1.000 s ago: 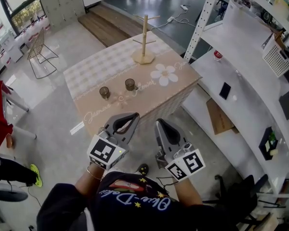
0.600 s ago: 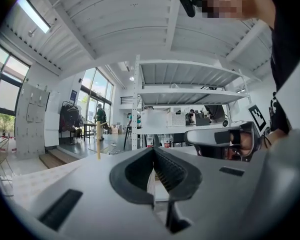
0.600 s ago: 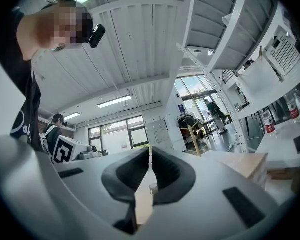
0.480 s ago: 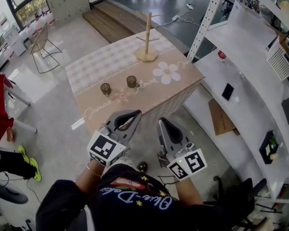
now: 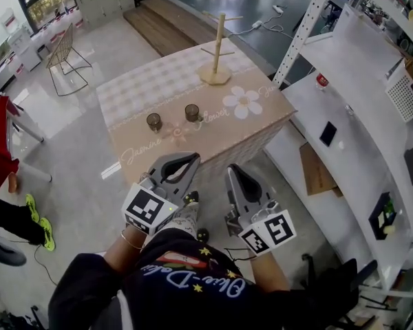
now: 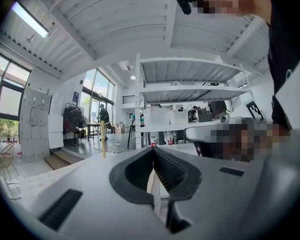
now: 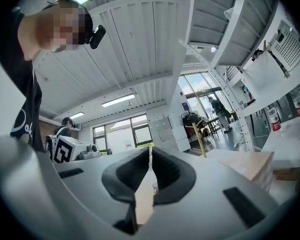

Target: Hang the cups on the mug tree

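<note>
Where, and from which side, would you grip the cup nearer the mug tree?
Probably the rim wall of the cup, from above: it stands upright, mouth up, apart from the other cup. Its handle is too small to make out.

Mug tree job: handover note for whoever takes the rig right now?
Left gripper: shut, empty, held close to the body, short of the table.
Right gripper: shut, empty, beside the left one.
Left cup and right cup: upright, apart, on the table's near half.
Mug tree: upright by the far edge, pegs bare.
Done: nothing hung.
Left: reach in, pick up each cup and hang both.
</note>
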A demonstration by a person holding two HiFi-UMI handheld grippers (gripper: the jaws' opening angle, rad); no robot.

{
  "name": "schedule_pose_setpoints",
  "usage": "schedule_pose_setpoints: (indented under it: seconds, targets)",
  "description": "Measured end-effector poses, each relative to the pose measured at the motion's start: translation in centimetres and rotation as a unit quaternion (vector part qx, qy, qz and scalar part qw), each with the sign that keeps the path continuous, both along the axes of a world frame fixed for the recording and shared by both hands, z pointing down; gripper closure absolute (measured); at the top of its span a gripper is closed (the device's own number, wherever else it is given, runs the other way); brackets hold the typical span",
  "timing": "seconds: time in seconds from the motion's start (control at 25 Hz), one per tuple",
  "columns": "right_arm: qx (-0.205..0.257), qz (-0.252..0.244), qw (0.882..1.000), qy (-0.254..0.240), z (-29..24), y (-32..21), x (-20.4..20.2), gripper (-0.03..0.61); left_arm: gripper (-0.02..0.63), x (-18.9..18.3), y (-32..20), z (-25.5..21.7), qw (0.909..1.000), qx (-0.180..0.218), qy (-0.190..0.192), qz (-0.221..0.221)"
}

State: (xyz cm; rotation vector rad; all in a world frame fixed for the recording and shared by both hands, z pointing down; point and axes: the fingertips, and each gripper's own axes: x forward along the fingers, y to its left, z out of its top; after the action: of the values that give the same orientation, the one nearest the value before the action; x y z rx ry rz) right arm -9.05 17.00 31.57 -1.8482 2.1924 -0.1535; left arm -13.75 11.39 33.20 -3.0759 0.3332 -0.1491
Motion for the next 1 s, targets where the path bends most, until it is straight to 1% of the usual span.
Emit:
schedule_pose_setpoints:
  seconds: [0.08, 0.2, 0.44, 0.64, 0.8, 0.88, 1.0]
  targets:
    - [0.000, 0.001, 1.000, -0.002, 0.1, -0.4, 0.4, 0.566, 0.606, 0.4, -0.2, 0.2, 1.0000, 0.001, -0.006, 0.001]
    - [-0.001, -0.003, 1.000, -0.005, 0.3, -1.2, 0.6, 0.568, 0.606, 0.7, -0.5, 0.3, 1.0000, 0.004, -0.006, 0.005]
    - [-0.005, -0.016, 1.000, -0.002, 0.5, -2.9, 0.6, 0.563, 0.606, 0.8, -2.3, 0.6, 0.9999, -0.010, -0.002, -0.008]
    - [-0.009, -0.010, 1.000, 0.004, 0.7, -3.8, 1.5, 0.551, 0.606, 1.3, -3.2, 1.0, 0.9999, -0.012, 0.003, -0.010]
    - [-0.020, -0.006, 1.000, 0.006, 1.2, -4.3, 2.3, 0.540, 0.605, 2.0, -4.2, 1.6, 0.9997, -0.022, 0.002, -0.012]
    - [-0.026, -0.004, 1.000, 0.010, 1.4, -4.6, 2.8, 0.529, 0.605, 2.6, -5.0, 1.8, 0.9995, -0.028, 0.005, -0.013]
    - [-0.033, 0.005, 0.999, 0.016, 1.5, -5.3, 4.1, 0.529, 0.605, 4.0, -5.8, 1.8, 0.9994, -0.031, 0.008, -0.009]
